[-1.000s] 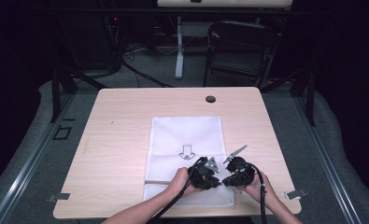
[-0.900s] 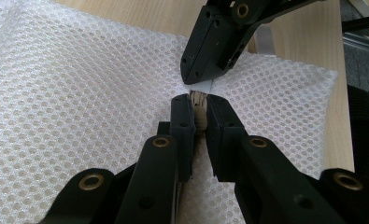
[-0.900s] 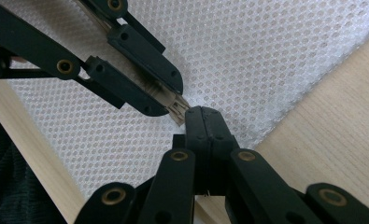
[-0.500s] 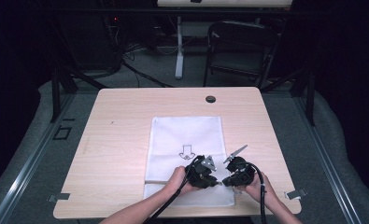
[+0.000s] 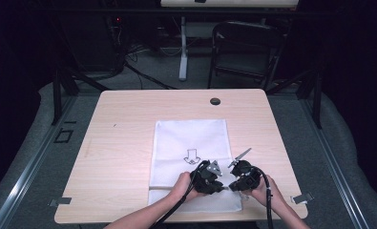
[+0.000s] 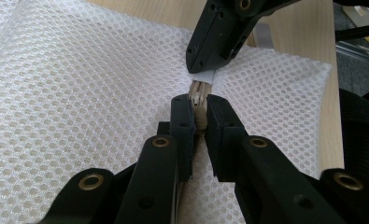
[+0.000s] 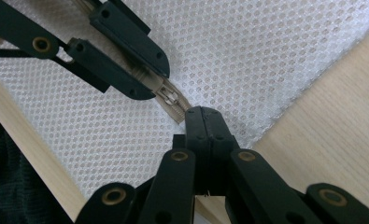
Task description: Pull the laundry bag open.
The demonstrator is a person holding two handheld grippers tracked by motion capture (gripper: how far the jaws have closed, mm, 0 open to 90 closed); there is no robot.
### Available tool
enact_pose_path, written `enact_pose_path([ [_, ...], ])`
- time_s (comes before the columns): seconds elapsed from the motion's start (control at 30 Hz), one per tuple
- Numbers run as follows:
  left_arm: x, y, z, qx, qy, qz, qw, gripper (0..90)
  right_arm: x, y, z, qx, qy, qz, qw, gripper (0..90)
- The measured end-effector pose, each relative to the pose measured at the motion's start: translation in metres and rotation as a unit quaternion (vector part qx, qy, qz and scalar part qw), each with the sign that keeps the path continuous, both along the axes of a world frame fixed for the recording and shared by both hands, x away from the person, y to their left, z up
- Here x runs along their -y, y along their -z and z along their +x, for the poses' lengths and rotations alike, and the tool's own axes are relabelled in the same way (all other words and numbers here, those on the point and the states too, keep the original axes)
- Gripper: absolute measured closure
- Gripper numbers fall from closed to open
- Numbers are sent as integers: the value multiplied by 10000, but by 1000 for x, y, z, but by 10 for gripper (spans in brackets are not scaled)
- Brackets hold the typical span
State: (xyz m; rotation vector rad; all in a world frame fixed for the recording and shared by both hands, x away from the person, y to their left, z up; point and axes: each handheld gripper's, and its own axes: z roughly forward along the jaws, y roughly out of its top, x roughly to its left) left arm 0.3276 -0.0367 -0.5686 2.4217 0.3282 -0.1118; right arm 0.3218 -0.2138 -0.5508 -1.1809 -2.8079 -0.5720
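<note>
A white mesh bag (image 5: 191, 140) with a black arrow print lies flat in the middle of the wooden table (image 5: 119, 143). A beige zipper (image 6: 197, 89) runs along the bag near its front edge. My left gripper (image 6: 198, 100) is shut on that zipper, the tape pinched between its jaws. My right gripper (image 7: 202, 113) is shut on the white tab (image 6: 203, 77) at the zipper's end, facing the left one a few centimetres away. The zipper's slider (image 7: 171, 98) sits between the two grippers. In the high view the left gripper (image 5: 219, 186) and right gripper (image 5: 233, 185) meet at the bag's near right part.
A round black grommet hole (image 5: 215, 101) sits at the table's far edge. Metal clips (image 5: 303, 198) stick out at the front corners. A dark chair (image 5: 246, 47) and a stand are beyond the table. Bare wood lies left and right of the bag.
</note>
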Motion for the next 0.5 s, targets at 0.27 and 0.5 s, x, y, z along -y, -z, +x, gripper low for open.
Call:
enact_pose_path([
  [0.27,2,1,1,-13,53,26,10000,815,2,-6,1,-32,25,132,9999,900],
  [0.5,2,1,1,28,83,43,10000,815,-1,2,4,-240,272,413,9985,900],
])
